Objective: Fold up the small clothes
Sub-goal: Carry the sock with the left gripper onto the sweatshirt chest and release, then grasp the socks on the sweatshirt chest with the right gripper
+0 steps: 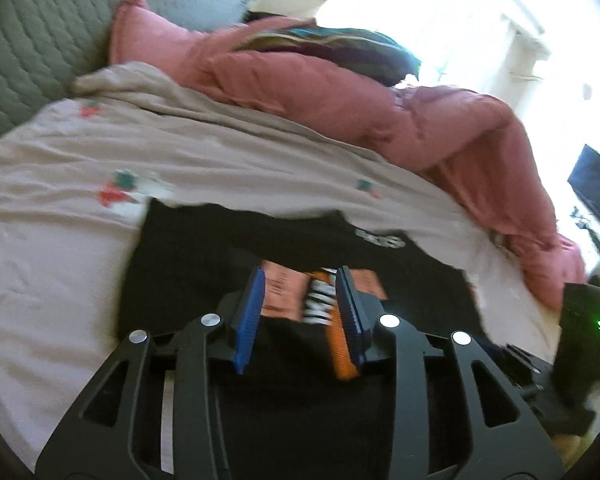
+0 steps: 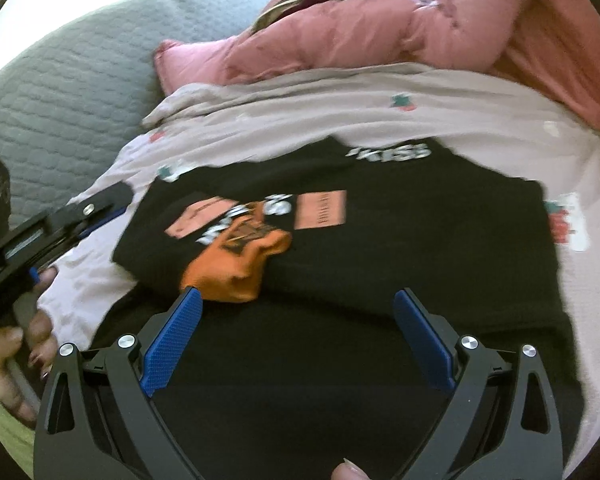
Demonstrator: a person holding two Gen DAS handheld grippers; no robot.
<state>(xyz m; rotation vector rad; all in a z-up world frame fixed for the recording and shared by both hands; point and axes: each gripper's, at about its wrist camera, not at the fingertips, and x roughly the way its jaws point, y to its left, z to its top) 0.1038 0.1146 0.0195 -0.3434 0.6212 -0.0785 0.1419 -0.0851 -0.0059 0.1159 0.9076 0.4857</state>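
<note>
A black T-shirt [image 2: 420,240] with pink patches and white lettering lies flat on the pale bed sheet [image 2: 500,120]. A bunched orange piece of cloth [image 2: 240,268] rests on its near left part. My right gripper [image 2: 298,298] hovers wide open over the shirt's near edge, nothing between its blue pads. My left gripper [image 1: 300,276] stands partly open just above the black shirt [image 1: 188,272]. The orange cloth [image 1: 340,340] lies along its right pad, with no pinch visible. In the right wrist view the left gripper [image 2: 118,204] sits at the shirt's left edge, held by a hand [image 2: 16,352].
A crumpled pink duvet [image 1: 440,120] runs along the far side of the bed, with striped fabric [image 1: 332,40] on top. A grey quilted pillow [image 1: 40,40] lies at the far left. Dark equipment with a green light [image 1: 588,320] stands at the right edge.
</note>
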